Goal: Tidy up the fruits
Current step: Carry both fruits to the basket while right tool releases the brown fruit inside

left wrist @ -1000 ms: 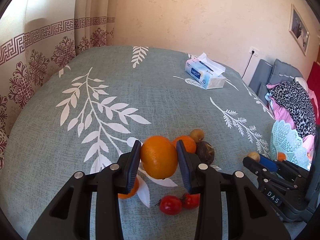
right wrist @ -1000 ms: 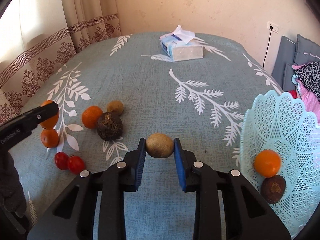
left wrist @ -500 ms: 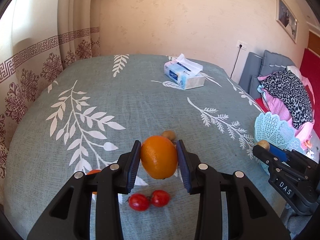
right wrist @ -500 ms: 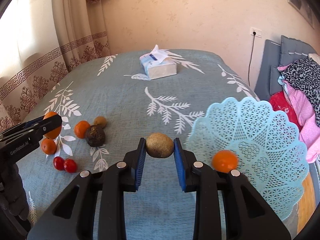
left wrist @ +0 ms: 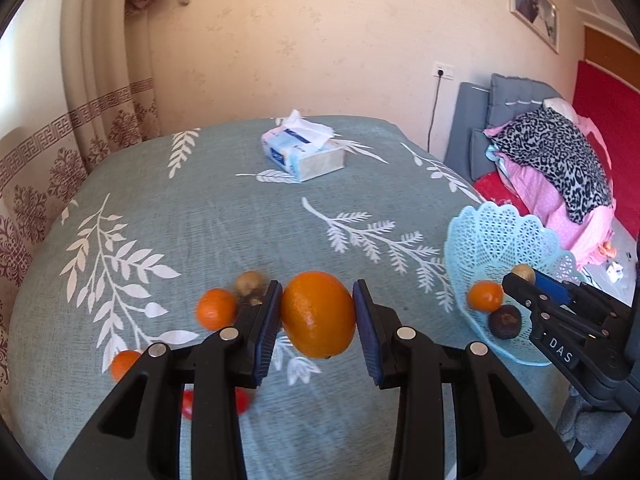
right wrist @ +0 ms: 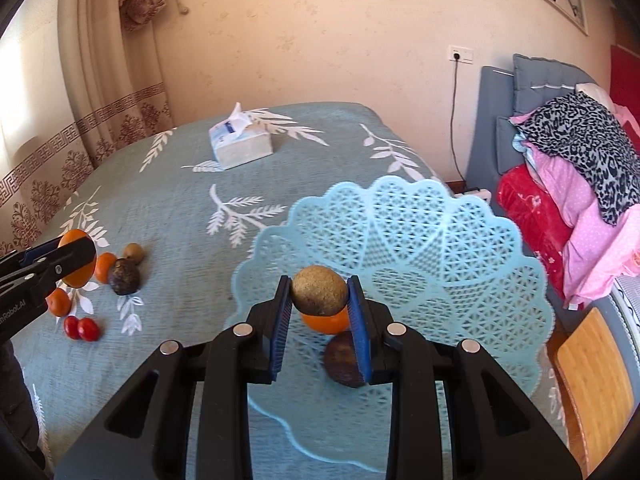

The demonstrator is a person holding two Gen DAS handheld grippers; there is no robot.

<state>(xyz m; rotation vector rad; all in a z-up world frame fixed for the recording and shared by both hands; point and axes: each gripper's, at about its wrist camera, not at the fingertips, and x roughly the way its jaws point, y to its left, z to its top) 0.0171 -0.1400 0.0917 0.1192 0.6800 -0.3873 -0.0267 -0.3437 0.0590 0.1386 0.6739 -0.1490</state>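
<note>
My left gripper (left wrist: 316, 316) is shut on a large orange (left wrist: 318, 314) and holds it above the table. My right gripper (right wrist: 319, 298) is shut on a brown kiwi (right wrist: 319, 290) and holds it over the light blue lattice basket (right wrist: 440, 248), which holds a small orange (right wrist: 326, 323) and a dark round fruit (right wrist: 342, 362). On the cloth lie two small oranges (right wrist: 105, 266) (right wrist: 59, 302), a dark fruit (right wrist: 125, 277), another kiwi (right wrist: 134, 252) and two red tomatoes (right wrist: 82, 328). The basket also shows in the left wrist view (left wrist: 492, 240).
A tissue box (right wrist: 240, 142) stands at the far side of the table with the teal leaf-print cloth (right wrist: 180, 200). A curtain (right wrist: 100, 80) hangs at the left. A sofa with piled clothes (right wrist: 580, 152) and a wooden stool (right wrist: 596, 376) are at the right.
My right gripper has carried the kiwi right, from above the cloth to over the basket. My left gripper has lifted and moved right with the large orange.
</note>
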